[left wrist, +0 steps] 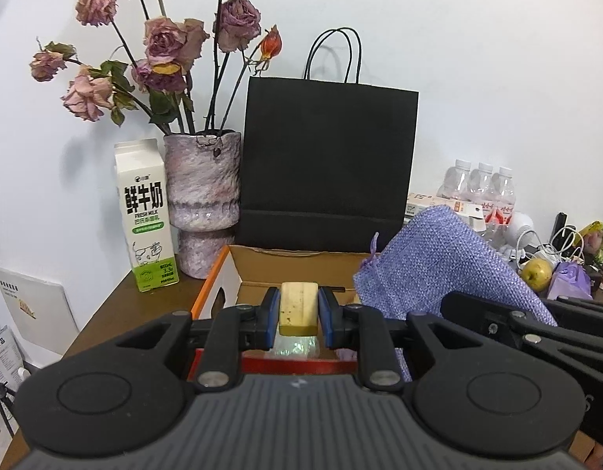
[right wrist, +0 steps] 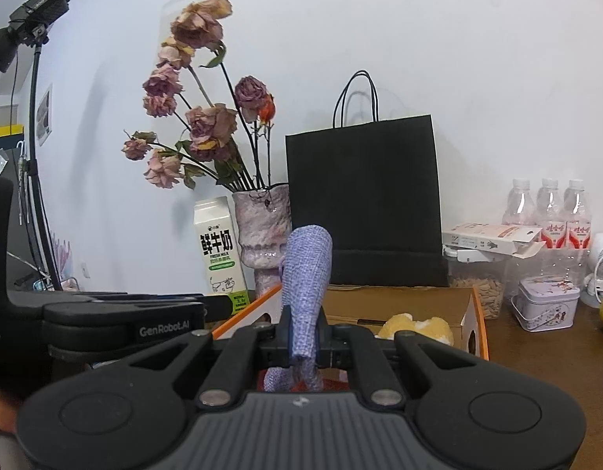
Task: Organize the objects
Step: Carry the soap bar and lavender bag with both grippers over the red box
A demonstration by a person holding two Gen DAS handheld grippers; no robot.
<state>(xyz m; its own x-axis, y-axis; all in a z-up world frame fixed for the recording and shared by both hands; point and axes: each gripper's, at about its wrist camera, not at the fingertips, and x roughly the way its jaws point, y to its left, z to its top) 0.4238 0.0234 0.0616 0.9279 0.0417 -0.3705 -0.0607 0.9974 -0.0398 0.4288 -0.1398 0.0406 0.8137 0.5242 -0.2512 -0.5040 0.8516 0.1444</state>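
My left gripper point(left wrist: 298, 309) is shut on a pale yellow block point(left wrist: 298, 305), held just in front of an open cardboard box point(left wrist: 301, 264) with an orange rim. Beside it on the right hangs a purple woven pouch point(left wrist: 438, 270). In the right wrist view my right gripper point(right wrist: 306, 329) is shut on that same purple pouch point(right wrist: 307, 274), which stands up between the pads. The cardboard box point(right wrist: 399, 301) lies just beyond, with a yellow spongy lump point(right wrist: 417, 327) inside. The left gripper's black body point(right wrist: 125, 313) shows at the left edge.
Behind the box stand a black paper bag point(left wrist: 328, 160), a vase of dried roses point(left wrist: 203, 203) and a milk carton point(left wrist: 146, 215). To the right are water bottles point(right wrist: 548, 211), a small tin point(right wrist: 546, 307), a snack jar point(right wrist: 477, 282), a yellow-green fruit point(left wrist: 536, 274) and cables. A lamp stand point(right wrist: 35, 137) rises at far left.
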